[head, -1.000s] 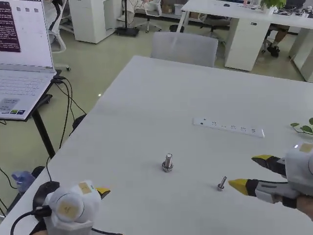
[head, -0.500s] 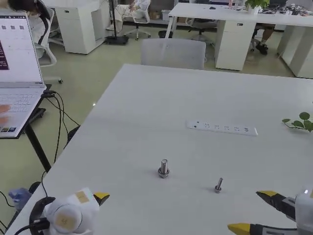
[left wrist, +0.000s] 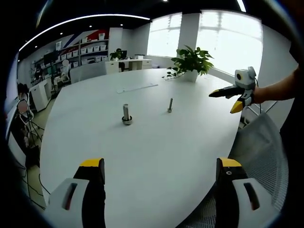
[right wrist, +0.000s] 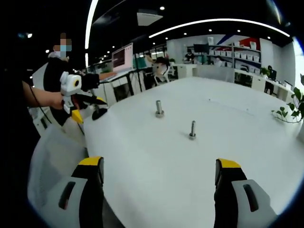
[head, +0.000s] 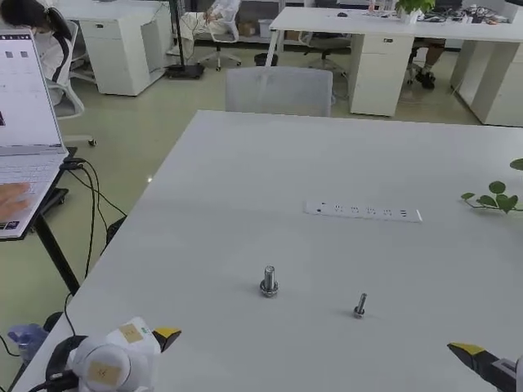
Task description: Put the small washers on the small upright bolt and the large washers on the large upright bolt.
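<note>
Head view: the white table [head: 245, 188] runs away toward 12 o'clock, with a grey chair [head: 279, 90] pushed in at its far end. The large upright bolt [head: 269, 280] stands just below the middle of the table. It has a wider ring at its foot, but I cannot tell whether that is a washer or the bolt's own head. The small upright bolt [head: 359, 305] stands near it, at about 4 o'clock from it. A white power strip [head: 362, 211] lies farther off, toward 1 o'clock from the large bolt. The left gripper [head: 166, 336] sits at the 7 o'clock corner with one yellow tip showing, and the right gripper [head: 478, 358] pokes in at 5 o'clock. Both are well apart from the bolts.

Left gripper view: the left gripper [left wrist: 160, 166] has its jaws spread wide, with only bare tabletop between them. The large upright bolt [left wrist: 126, 114] stands toward 12 o'clock and the small upright bolt [left wrist: 169, 105] at 1 o'clock. The right gripper [left wrist: 224, 100] is held at 2 o'clock with its jaws parted, and a potted plant [left wrist: 191, 61] stands beyond it.

Right gripper view: the right gripper [right wrist: 159, 166] is also spread wide and pinches nothing. The small upright bolt [right wrist: 192, 129] is the nearer, at 12 o'clock. The large upright bolt [right wrist: 159, 109] stands behind it, toward 11 o'clock. The left gripper [right wrist: 90, 109] is held off the table edge at 10 o'clock.
</note>
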